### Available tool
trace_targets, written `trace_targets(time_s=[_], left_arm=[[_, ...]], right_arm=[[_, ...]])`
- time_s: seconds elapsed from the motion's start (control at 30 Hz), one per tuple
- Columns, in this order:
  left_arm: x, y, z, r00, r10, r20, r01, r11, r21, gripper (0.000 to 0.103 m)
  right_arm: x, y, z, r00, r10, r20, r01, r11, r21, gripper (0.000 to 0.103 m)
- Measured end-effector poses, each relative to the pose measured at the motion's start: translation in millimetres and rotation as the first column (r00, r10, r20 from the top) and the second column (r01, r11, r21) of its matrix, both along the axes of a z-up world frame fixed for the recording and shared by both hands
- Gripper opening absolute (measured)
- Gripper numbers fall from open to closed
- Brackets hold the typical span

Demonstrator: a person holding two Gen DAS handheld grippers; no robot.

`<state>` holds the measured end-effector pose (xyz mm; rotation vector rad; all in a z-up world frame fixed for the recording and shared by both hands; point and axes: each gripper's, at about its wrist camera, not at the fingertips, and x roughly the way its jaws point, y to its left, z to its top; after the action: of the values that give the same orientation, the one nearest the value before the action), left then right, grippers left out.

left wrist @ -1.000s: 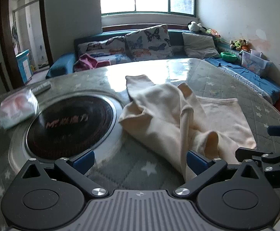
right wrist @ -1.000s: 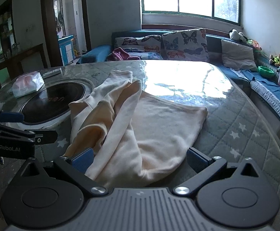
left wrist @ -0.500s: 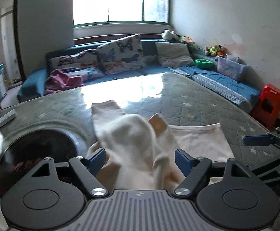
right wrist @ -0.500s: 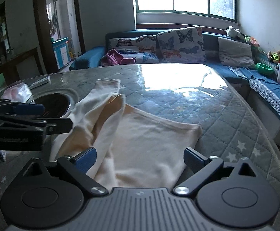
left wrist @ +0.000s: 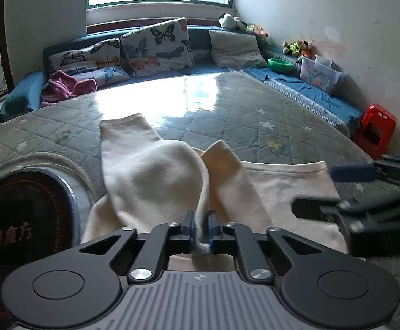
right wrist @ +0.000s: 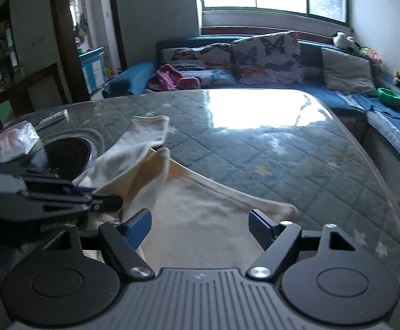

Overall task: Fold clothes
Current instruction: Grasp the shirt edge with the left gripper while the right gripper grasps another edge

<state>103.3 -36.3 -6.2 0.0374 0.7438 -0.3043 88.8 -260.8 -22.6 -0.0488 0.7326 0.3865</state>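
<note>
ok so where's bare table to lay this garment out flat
The far right of the table, beyond the garment toward the sofa, is bare. The left is crowded: the round hob, a tissue pack and a remote. The left gripper pinches the garment; the right gripper is open.

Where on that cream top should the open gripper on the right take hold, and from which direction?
Probably the cream top's loose corner on the right. It lies flat and clear on the table, so the open right gripper could come in low from the near right edge. The left gripper already pinches a bunched fold on the other side.
</note>
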Motion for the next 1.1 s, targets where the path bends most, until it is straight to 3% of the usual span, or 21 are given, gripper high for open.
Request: trace_targets(time_s=[0.3, 0.4, 0.57, 0.63, 1.0, 1.1], left_arm=[[-36.3, 51.1, 15.5, 0.992, 0.116, 0.042, -0.114, 0.992, -0.053, 0.006], [-51.0, 67.2, 19.5, 0.987, 0.156, 0.046, -0.153, 0.986, -0.064, 0.006], [-71.3, 88.6, 25.6, 0.976, 0.211, 0.051, -0.207, 0.976, -0.073, 0.006], [-80.3, 96.9, 27.7, 0.972, 0.228, 0.056, -0.224, 0.972, -0.073, 0.006], [-129.8, 119.7, 29.2, 0.963, 0.264, 0.051, -0.261, 0.963, -0.062, 0.003], [-140.4, 121.0, 23.9, 0.964, 0.263, 0.031, -0.26, 0.964, -0.057, 0.003]], right_arm=[[33.6, 35.6, -11.1, 0.994, 0.1, -0.046, -0.098, 0.993, 0.059, 0.064], [42.8, 42.7, -16.9, 0.99, 0.117, -0.076, -0.111, 0.99, 0.082, 0.049], [45.5, 48.5, -24.5, 0.988, 0.124, -0.089, -0.116, 0.989, 0.089, 0.014], [41.4, 45.7, -23.0, 0.99, 0.118, -0.077, -0.11, 0.99, 0.092, 0.008], [-10.3, -12.7, 18.1, 0.995, -0.027, 0.092, 0.019, 0.996, 0.088, 0.002], [-21.2, -32.9, 29.9, 0.995, -0.055, 0.088, 0.045, 0.993, 0.108, 0.002]])
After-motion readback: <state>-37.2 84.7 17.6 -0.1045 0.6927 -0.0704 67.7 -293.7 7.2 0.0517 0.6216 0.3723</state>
